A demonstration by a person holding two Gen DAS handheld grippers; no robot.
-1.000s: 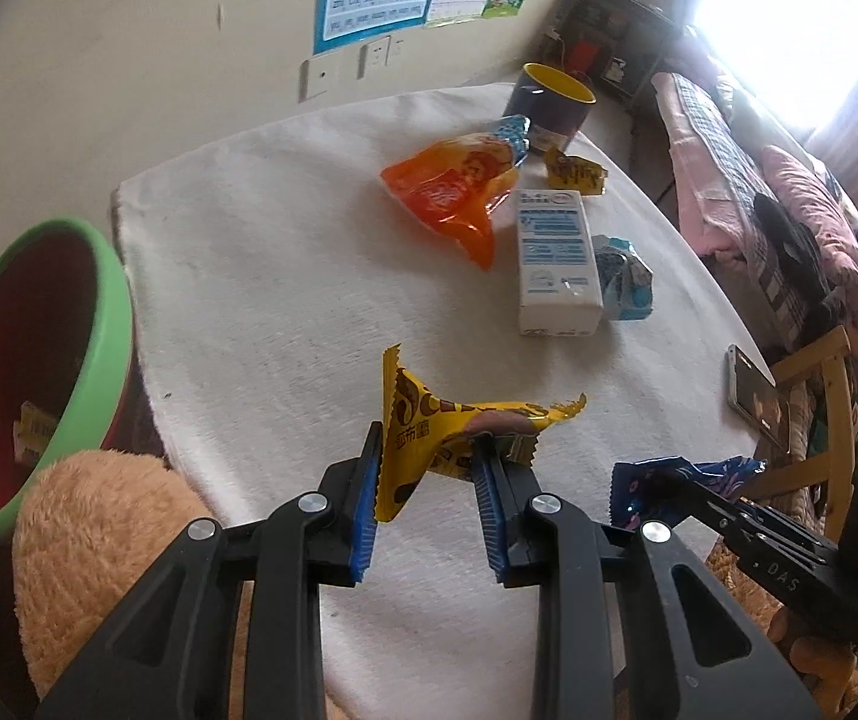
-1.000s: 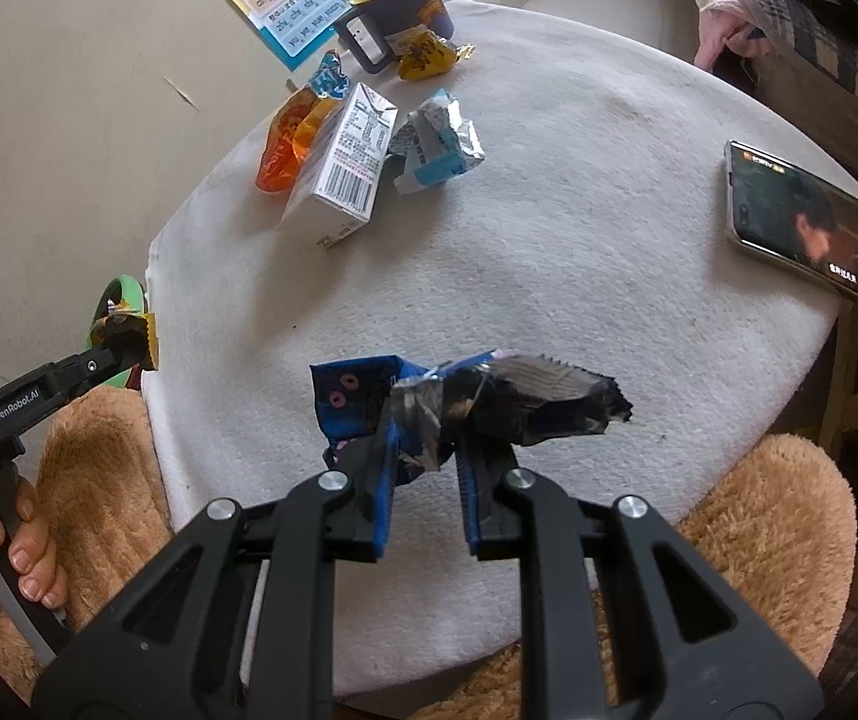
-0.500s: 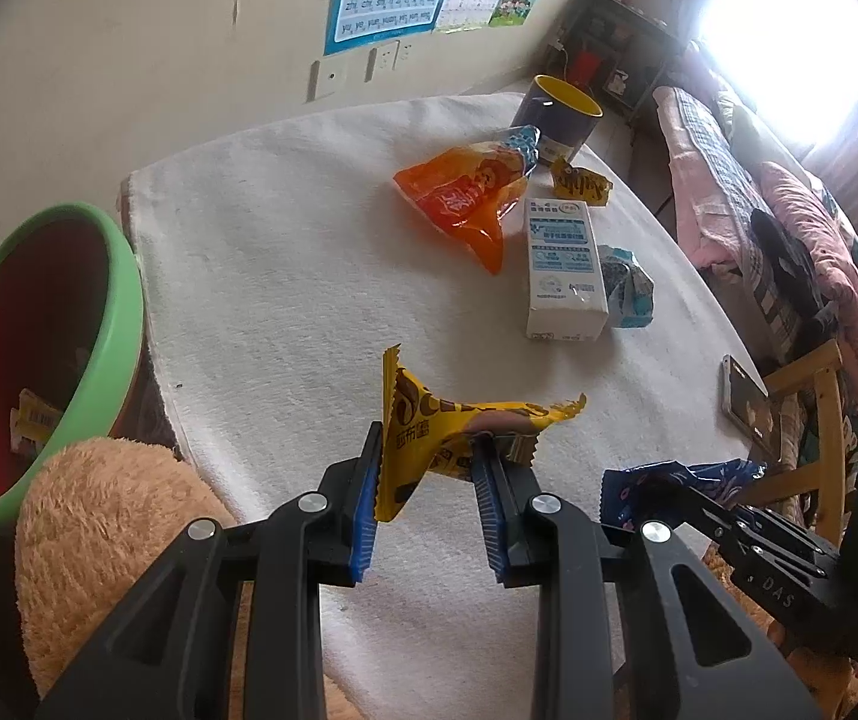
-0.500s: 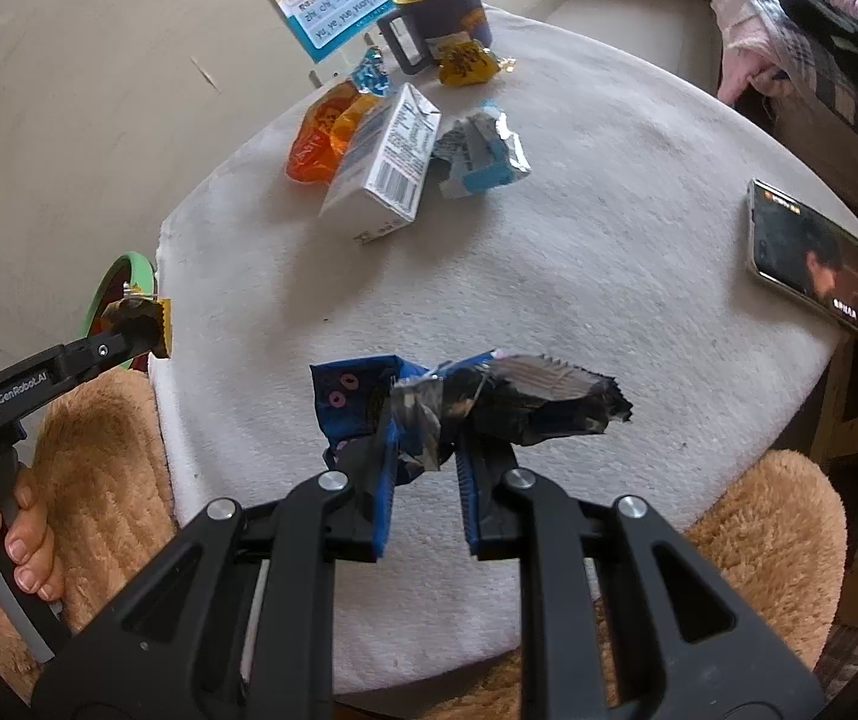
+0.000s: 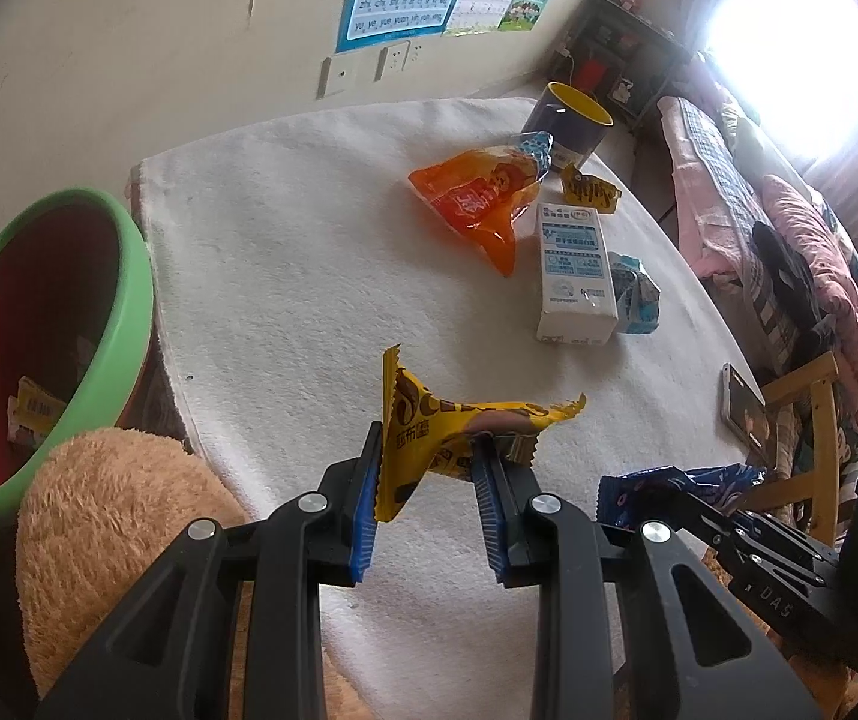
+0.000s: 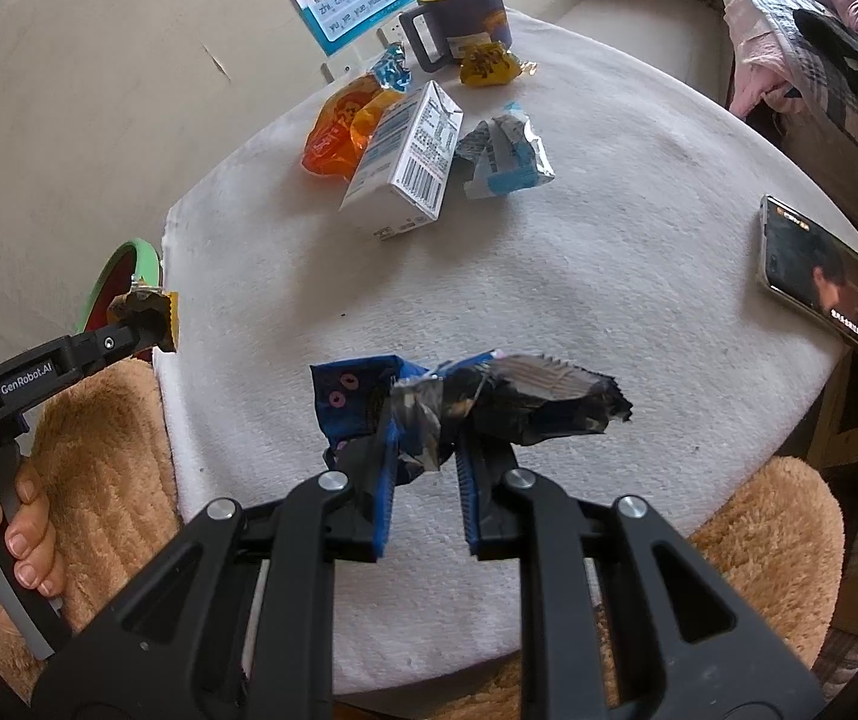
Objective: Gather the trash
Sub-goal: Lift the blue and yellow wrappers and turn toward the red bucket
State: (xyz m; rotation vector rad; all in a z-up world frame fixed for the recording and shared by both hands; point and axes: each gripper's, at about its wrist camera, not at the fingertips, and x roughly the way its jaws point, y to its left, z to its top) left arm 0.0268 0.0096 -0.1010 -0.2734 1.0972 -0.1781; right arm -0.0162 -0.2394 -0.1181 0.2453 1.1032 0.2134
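Note:
My left gripper (image 5: 429, 480) is shut on a yellow snack wrapper (image 5: 429, 426) and holds it above the near edge of the white round table (image 5: 309, 276). My right gripper (image 6: 426, 468) is shut on a crumpled blue and silver wrapper (image 6: 489, 402) above the table's front. The green-rimmed red bin (image 5: 135, 312) stands left of the table, with a wrapper inside; it also shows in the right wrist view (image 6: 114, 264). On the table lie an orange snack bag (image 5: 477, 198), a white carton (image 5: 573, 270), a light blue wrapper (image 5: 636, 294) and a small yellow wrapper (image 5: 591, 195).
A dark mug with a yellow inside (image 5: 567, 126) stands at the table's far edge. A phone (image 6: 825, 282) lies at the table's right edge. Tan plush cushions (image 5: 111, 516) lie below the front edge. A wooden chair (image 5: 813, 396) and a bed stand to the right.
Both grippers have pulled back and risen slightly, each still holding its wrapper. More of the bin shows at the left in both views.

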